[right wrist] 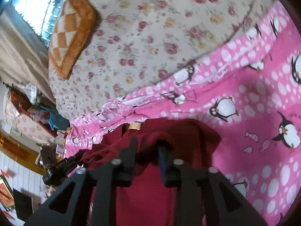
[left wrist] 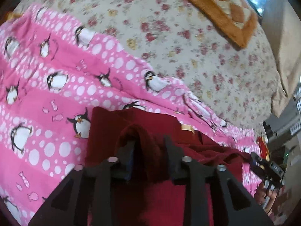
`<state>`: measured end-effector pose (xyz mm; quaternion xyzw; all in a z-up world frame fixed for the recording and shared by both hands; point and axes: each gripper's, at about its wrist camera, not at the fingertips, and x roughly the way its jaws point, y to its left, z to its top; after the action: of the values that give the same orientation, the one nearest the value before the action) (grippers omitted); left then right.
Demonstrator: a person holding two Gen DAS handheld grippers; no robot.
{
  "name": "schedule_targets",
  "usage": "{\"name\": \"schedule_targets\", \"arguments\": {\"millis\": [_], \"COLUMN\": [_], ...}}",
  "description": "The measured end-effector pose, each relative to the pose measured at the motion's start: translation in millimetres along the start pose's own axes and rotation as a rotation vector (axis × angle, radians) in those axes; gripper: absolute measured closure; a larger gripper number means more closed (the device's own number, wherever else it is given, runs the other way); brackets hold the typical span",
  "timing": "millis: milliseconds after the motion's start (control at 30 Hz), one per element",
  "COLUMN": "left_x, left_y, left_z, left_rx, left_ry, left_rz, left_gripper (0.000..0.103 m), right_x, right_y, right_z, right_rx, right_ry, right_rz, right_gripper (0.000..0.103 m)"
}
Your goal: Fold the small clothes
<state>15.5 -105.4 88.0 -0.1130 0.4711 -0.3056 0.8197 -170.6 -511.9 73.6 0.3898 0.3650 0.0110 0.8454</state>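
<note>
- A bed covered by a cream floral sheet is seen in both wrist views; a pink penguin-print blanket is spread over its near part.
- An orange checked cushion is laid at the far side of the sheet, beside a bright window.
- Beige curtains are hung beside the bed, and cluttered boxes and shelves are glimpsed beyond the bed's edge, too blurred to be told apart.
- A dark red garment is laid on the pink blanket, directly under both grippers. Its long axis is run across the near edge of the blanket from one gripper to the other; a small tan label is shown on its far edge, turned toward the floral sheet.
- The left gripper is seen with fingers parted; a raised fold of red cloth is looped over the left finger and hangs in the gap, not pinched.
- The right gripper is likewise held with fingers spread, a hump of the red cloth draped over one finger, unclamped.
- A hand on the other gripper's handle is caught at the left view's edge.
</note>
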Motion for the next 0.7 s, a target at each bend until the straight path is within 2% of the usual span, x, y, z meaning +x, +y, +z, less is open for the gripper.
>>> {"name": "schedule_targets", "arguments": {"millis": [33, 67, 100, 133, 200, 267, 367, 433, 467, 533, 600, 700], "left_x": [-2.9, -7.1, -9.7, -12.7, -13.3, -8.5, 9.0, 34.4, 46.6, 65.5, 74.0, 69.0], "left_y": [-3.1, -4.9, -3.9, -0.8, 4.7, 6.9, 7.8, 11.3, 15.4, 22.1, 25.0, 24.9], "left_z": [-0.2, -0.7, -0.5, 0.6, 4.6, 7.0, 5.0, 4.8, 3.5, 1.9, 1.6, 3.5], "left_rx": [0.016, 0.024, 0.016, -0.005, -0.039, -0.046, -0.031, -0.015, -0.009, 0.003, 0.022, 0.023], "left_ry": [-0.005, -0.021, -0.039, -0.060, -0.076, -0.071, -0.042, 0.015, 0.046, 0.081, 0.079, 0.079], "left_rz": [0.004, 0.015, 0.027, 0.035, 0.025, 0.030, 0.102, 0.180, 0.226, 0.294, 0.303, 0.291], "left_gripper": [0.082, 0.078, 0.067, 0.061, 0.060, 0.060, 0.060, 0.060, 0.060, 0.060, 0.060, 0.060], "right_x": [-6.3, -12.3, -18.9, -24.3, -27.8, -17.1, 17.9, 48.9, 64.1, 86.2, 98.8, 100.7], "right_y": [7.6, 11.9, 14.7, 16.0, 20.0, 28.9, 44.6, 44.2, 37.5, 20.0, 7.1, 5.4], "right_z": [-3.2, -4.8, -5.4, -5.5, -5.9, -8.2, -14.7, -12.3, -8.2, -0.1, 4.8, 6.5], "right_rx": [-0.035, -0.054, -0.068, -0.065, -0.073, -0.135, -0.268, -0.318, -0.307, -0.262, -0.229, -0.242], "right_ry": [-0.025, -0.048, -0.079, -0.103, -0.107, -0.048, 0.032, 0.074, 0.092, 0.107, 0.106, 0.101], "right_rz": [-0.038, -0.054, -0.059, -0.055, -0.025, -0.042, -0.149, -0.255, -0.318, -0.369, -0.386, -0.378], "right_gripper": [0.047, 0.042, 0.042, 0.042, 0.042, 0.050, 0.056, 0.056, 0.057, 0.061, 0.069, 0.070]}}
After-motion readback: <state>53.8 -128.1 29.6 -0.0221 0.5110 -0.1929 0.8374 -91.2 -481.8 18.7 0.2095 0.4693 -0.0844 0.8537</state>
